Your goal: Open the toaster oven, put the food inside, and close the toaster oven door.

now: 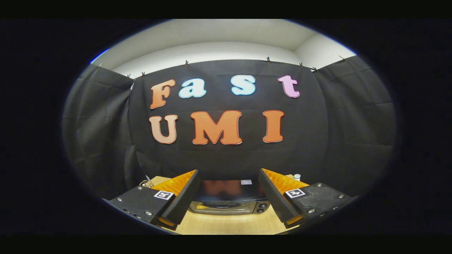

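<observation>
Tool (pixel 227 197) is held wide open, empty; toaster oven (pixel 229 203) at lower center, door shut, so the handle should be approached squarely.

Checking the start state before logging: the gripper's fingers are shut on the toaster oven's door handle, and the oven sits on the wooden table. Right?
Not quite. In the gripper view, the gripper is open, its fingers spread apart, holding nothing; the toaster oven lies beyond them, on the wooden table.
</observation>
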The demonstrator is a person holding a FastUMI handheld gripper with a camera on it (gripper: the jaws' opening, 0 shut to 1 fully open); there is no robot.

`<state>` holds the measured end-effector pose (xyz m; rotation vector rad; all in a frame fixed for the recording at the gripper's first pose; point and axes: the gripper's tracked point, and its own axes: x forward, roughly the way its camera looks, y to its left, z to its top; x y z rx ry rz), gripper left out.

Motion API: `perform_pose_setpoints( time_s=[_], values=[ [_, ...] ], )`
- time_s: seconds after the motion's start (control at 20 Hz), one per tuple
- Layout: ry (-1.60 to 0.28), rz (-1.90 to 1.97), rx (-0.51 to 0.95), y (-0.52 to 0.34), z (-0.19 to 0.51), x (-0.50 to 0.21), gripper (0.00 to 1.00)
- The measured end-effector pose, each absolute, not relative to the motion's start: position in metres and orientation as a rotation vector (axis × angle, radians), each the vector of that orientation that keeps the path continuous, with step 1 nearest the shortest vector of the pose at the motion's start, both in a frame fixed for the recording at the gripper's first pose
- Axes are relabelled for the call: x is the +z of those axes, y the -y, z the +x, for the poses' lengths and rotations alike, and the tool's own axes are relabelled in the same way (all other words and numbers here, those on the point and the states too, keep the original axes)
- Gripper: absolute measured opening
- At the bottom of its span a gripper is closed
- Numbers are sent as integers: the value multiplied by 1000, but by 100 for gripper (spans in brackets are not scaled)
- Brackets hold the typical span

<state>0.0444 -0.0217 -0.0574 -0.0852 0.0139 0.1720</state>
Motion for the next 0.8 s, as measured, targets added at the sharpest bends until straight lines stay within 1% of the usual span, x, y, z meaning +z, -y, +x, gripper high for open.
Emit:
perform_pose_setpoints(
  time_s=[0.8],
  values=[
    [-25, -90, 167, 23, 47, -61, 99]
  ],
)
